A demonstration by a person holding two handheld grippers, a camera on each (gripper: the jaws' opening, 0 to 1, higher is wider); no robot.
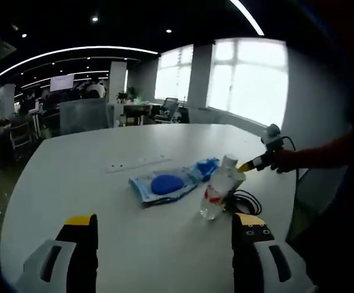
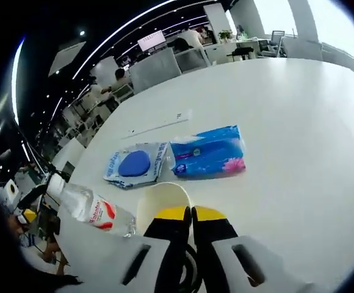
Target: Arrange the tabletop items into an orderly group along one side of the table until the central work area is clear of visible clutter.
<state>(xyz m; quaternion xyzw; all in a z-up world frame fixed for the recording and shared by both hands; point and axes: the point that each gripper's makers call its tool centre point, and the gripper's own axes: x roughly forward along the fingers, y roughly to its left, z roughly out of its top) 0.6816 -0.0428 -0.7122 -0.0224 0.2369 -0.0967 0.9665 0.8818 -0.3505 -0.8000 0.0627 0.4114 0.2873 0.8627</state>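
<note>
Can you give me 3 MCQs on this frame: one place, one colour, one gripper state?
1. Where does the water bottle lie relative to the blue tissue pack in the right gripper view?
A. Lower left of it
B. On top of it
C. Far beyond it

2. What colour is the bottle's label?
A. Green
B. Red and white
C. Black

3. How do the right gripper jaws stand?
A. Wide apart
C. Holding the tissue pack
B. Closed together

Answers: 1 A, the bottle lies near the table edge, lower left of the pack. 2 B, a red and white band shows on the clear bottle. 3 B, the yellow tips meet with no gap.
</note>
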